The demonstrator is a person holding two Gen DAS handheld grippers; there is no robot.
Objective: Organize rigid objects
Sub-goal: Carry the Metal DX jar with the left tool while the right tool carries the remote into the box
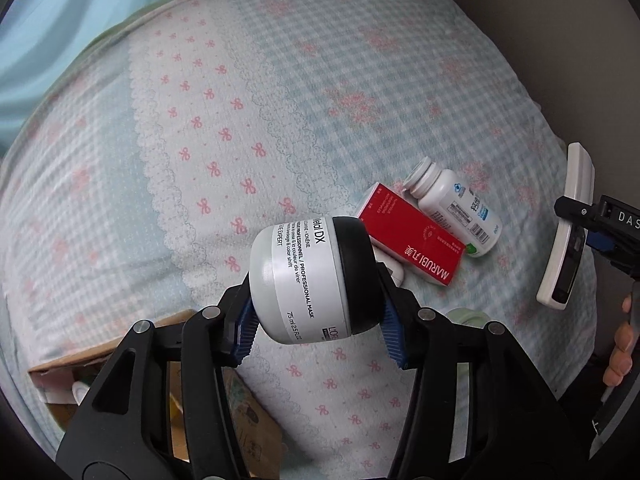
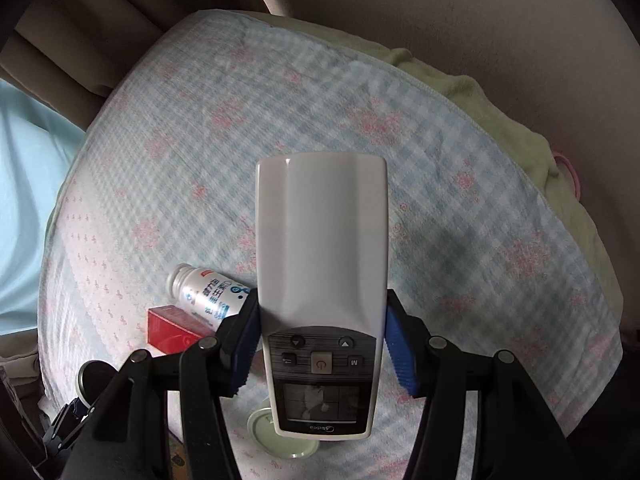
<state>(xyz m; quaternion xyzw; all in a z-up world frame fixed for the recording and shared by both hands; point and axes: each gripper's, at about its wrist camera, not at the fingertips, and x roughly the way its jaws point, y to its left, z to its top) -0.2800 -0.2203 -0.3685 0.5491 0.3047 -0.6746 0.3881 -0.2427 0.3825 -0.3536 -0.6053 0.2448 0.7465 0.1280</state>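
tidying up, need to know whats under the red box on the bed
The red box lies tilted on a small white object, only its rounded edge showing; the rest is covered. The white pill bottle lies beside the box on the bedspread.

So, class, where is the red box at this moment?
The red box lies on the checked bedspread, right of centre in the left wrist view, touching the white pill bottle and just beyond the jar held in the left gripper.

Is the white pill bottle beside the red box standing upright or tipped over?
Tipped over: the white pill bottle lies on its side on the checked bedspread, against the red box.
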